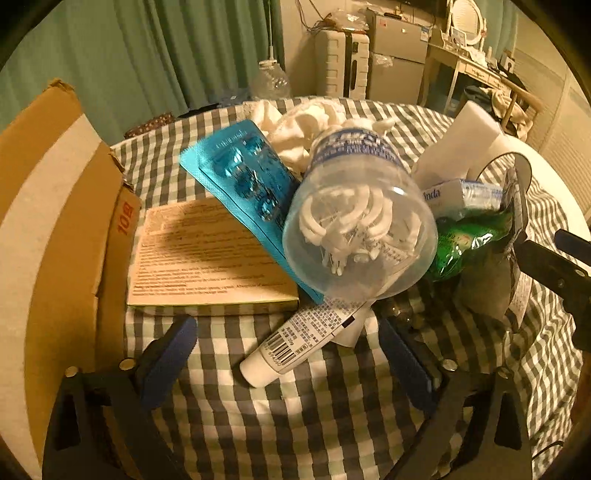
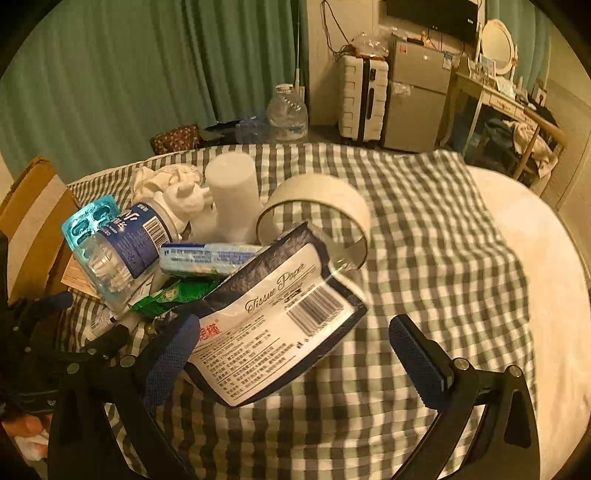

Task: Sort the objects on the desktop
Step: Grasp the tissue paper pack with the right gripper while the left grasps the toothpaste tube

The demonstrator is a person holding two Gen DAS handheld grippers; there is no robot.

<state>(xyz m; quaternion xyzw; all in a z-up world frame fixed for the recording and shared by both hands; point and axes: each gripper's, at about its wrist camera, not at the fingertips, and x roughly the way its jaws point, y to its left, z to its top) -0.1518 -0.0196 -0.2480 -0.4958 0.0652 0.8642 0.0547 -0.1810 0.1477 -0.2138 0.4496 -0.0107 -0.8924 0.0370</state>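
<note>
The left gripper (image 1: 288,354) is held wide apart around a white tube (image 1: 295,343). The right gripper (image 2: 295,347) is spread apart around a tissue pack (image 2: 273,332), not squeezed.

A clear jar of cotton swabs (image 1: 358,221) lies tipped over a white tube (image 1: 295,343).

Behind the table hung green curtains (image 2: 147,66). Stood against the far wall a white ribbed suitcase (image 2: 364,101), just beside a small grey fridge (image 2: 417,96). Near the curtain's foot sat a large clear water jug (image 2: 287,114), with a dark patterned bag (image 2: 175,138) further left on the floor. Off to the right stood a pale dressing table (image 2: 498,99) bearing an oval mirror (image 2: 496,42). High on the wall hung a dark screen (image 2: 432,14).
</note>
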